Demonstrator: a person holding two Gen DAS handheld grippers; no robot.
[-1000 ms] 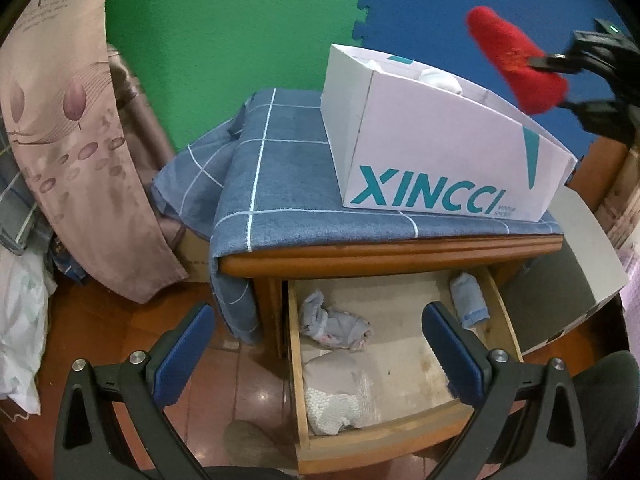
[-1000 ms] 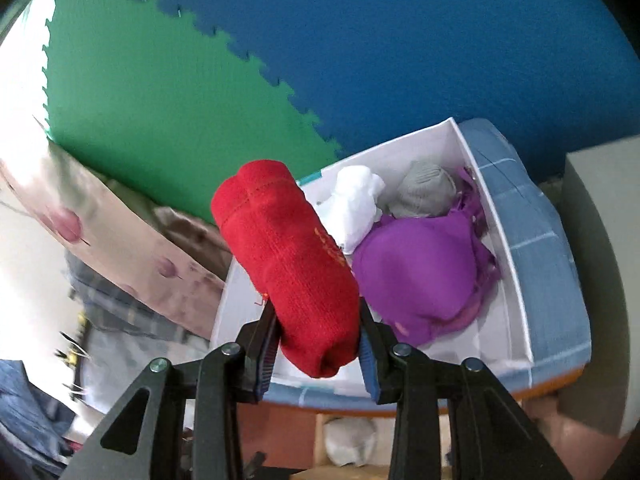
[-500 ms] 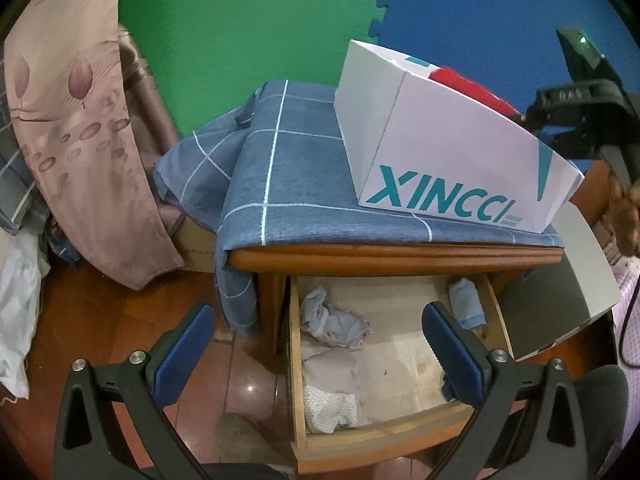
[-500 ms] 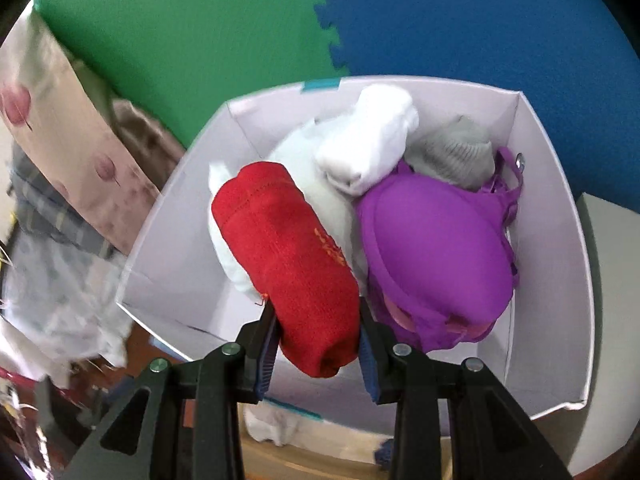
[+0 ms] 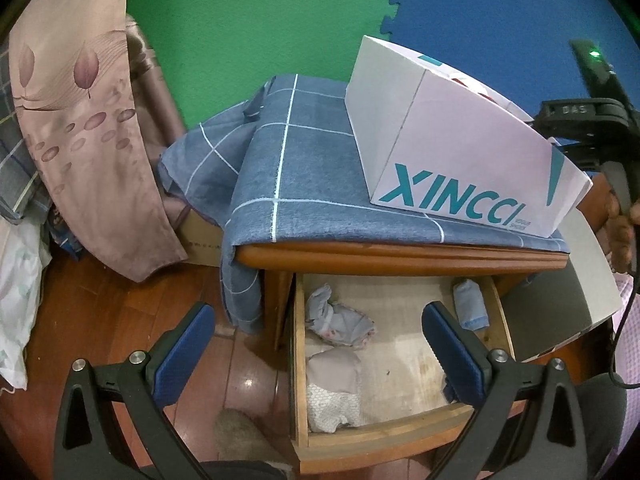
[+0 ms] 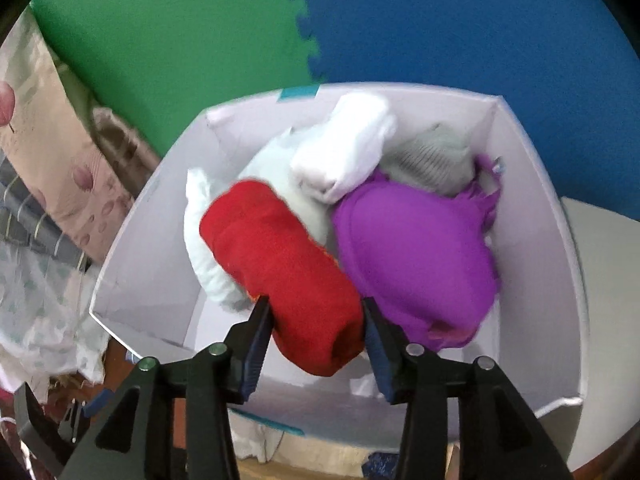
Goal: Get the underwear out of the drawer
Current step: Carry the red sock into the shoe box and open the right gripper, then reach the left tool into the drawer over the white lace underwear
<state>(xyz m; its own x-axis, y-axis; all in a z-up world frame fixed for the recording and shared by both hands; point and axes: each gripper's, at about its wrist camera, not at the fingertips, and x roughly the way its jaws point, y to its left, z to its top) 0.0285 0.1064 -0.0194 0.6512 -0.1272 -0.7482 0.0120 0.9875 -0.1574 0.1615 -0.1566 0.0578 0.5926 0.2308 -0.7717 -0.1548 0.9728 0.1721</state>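
My right gripper is shut on a rolled red underwear, held low inside the white XINCCI box, beside a purple bra and white garments. In the left wrist view the box stands on the nightstand above the open wooden drawer. The drawer holds a crumpled grey-blue garment, a beige and white mesh one and a light blue roll. My left gripper is open and empty, in front of the drawer.
A blue checked cloth covers the nightstand top and hangs off its left side. A pinkish patterned pillow leans at the left over the wooden floor. A grey box stands right of the drawer. Green and blue foam mats line the wall.
My right gripper has carried the red underwear down from above the box into it, next to the purple bra. My left gripper has drifted slightly and stays open.
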